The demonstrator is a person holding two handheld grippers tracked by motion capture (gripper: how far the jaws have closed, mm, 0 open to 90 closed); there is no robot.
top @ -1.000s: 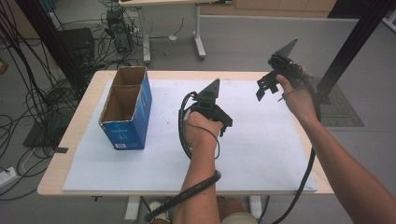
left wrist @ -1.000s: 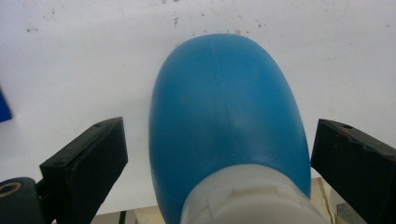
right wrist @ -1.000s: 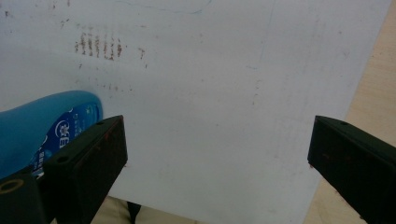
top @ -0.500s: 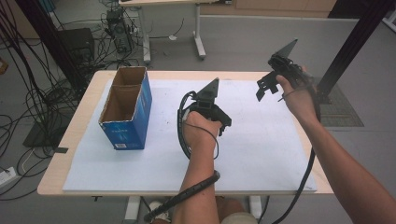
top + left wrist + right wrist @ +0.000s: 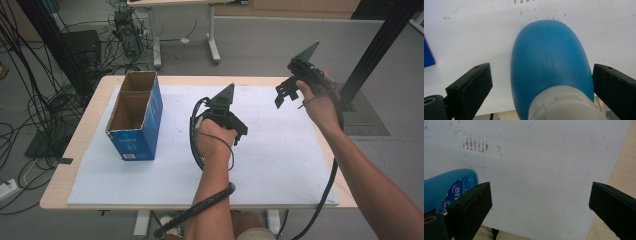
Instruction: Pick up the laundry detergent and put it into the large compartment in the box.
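Note:
A blue bottle [image 5: 549, 57] with a white cap lies on the white mat between the jaws of my left gripper [image 5: 541, 72]. White mat shows between the left pad [image 5: 474, 82] and the bottle; the right pad [image 5: 609, 85] sits right at its side. From above, my left gripper [image 5: 231, 129] points down at the mat's middle. My right gripper [image 5: 290, 92] hovers over the mat's far right corner, open and empty. In the right gripper view, its jaws [image 5: 539, 192] stand wide and the blue bottle [image 5: 446, 187] peeks past the left one.
An open blue cardboard box [image 5: 132, 117] stands on the left of the white mat [image 5: 280, 165]. The wooden table edge [image 5: 624, 170] runs along the mat's right side. Cables trail from both grippers toward the person.

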